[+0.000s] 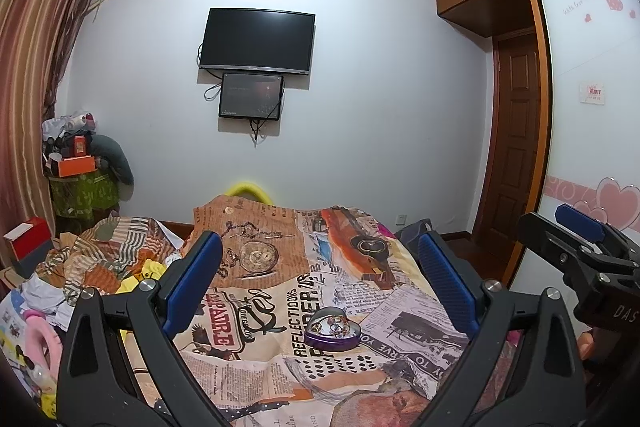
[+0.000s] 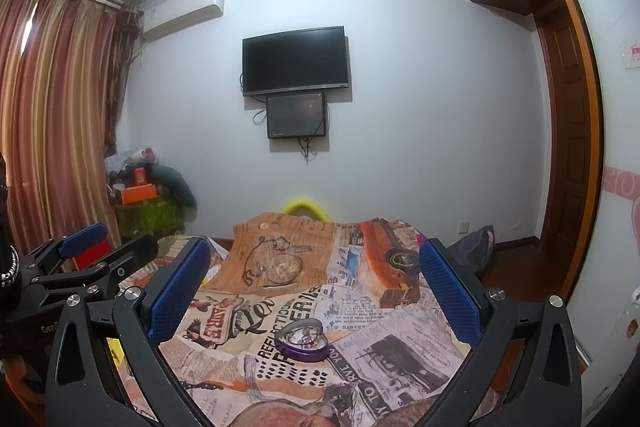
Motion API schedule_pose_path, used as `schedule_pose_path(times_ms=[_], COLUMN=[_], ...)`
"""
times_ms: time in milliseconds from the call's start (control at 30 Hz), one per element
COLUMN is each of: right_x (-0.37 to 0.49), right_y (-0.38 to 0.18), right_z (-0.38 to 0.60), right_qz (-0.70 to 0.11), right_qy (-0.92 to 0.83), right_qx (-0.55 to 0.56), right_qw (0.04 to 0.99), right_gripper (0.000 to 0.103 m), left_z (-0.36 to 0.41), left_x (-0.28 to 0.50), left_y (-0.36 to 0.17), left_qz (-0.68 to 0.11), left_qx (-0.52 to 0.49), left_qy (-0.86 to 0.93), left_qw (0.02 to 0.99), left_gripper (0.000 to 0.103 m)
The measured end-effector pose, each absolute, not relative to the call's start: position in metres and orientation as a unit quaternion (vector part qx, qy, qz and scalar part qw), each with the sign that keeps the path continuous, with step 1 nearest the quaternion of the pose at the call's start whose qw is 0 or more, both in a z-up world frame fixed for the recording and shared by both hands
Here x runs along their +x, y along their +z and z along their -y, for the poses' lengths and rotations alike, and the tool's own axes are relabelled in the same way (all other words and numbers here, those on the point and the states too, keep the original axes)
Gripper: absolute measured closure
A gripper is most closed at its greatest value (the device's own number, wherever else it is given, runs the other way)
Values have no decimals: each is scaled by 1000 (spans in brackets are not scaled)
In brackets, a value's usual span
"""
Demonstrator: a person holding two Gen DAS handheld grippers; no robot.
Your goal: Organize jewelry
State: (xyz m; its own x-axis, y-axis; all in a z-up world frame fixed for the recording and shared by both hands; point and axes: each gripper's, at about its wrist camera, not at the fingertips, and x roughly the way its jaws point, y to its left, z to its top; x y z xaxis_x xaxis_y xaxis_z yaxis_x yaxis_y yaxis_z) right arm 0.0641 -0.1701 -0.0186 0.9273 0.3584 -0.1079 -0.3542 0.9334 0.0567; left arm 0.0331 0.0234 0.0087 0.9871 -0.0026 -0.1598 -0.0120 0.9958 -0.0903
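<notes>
Purple tin: your heart-shaped box point(image 1: 333, 331) sits open on the bed, violet wall, silvery inside, a few small gold rings and trinkets tangled in it.
Bedspread: newspaper-collage print point(image 1: 280, 291) with a pocket watch and an orange car; the box lies near its middle, between your blue fingers in both views.
Room: white wall, dark television point(image 1: 257, 41) with a smaller screen below, striped curtain at left, wooden door at right.
Edges: a clothes heap point(image 1: 100, 263) crowds the bed's left side; cloth around the box is bare.
Left gripper point(image 1: 320, 279): jaws spread wide, holding nothing.
Right gripper point(image 2: 316, 287): jaws likewise wide, empty.
</notes>
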Motion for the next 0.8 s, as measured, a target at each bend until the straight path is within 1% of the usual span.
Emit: schedule_pose_path(times_ms=[800], right_x=[66], right_y=[-20], right_z=[169], right_qz=[-62], right_qy=[182], right_qx=[20], right_qw=[981], right_gripper=[0], left_z=[-24], left_x=[35], left_y=[7], left_qz=[-88], left_qx=[-47], left_qy=[-10], left_qw=[995], left_gripper=[4])
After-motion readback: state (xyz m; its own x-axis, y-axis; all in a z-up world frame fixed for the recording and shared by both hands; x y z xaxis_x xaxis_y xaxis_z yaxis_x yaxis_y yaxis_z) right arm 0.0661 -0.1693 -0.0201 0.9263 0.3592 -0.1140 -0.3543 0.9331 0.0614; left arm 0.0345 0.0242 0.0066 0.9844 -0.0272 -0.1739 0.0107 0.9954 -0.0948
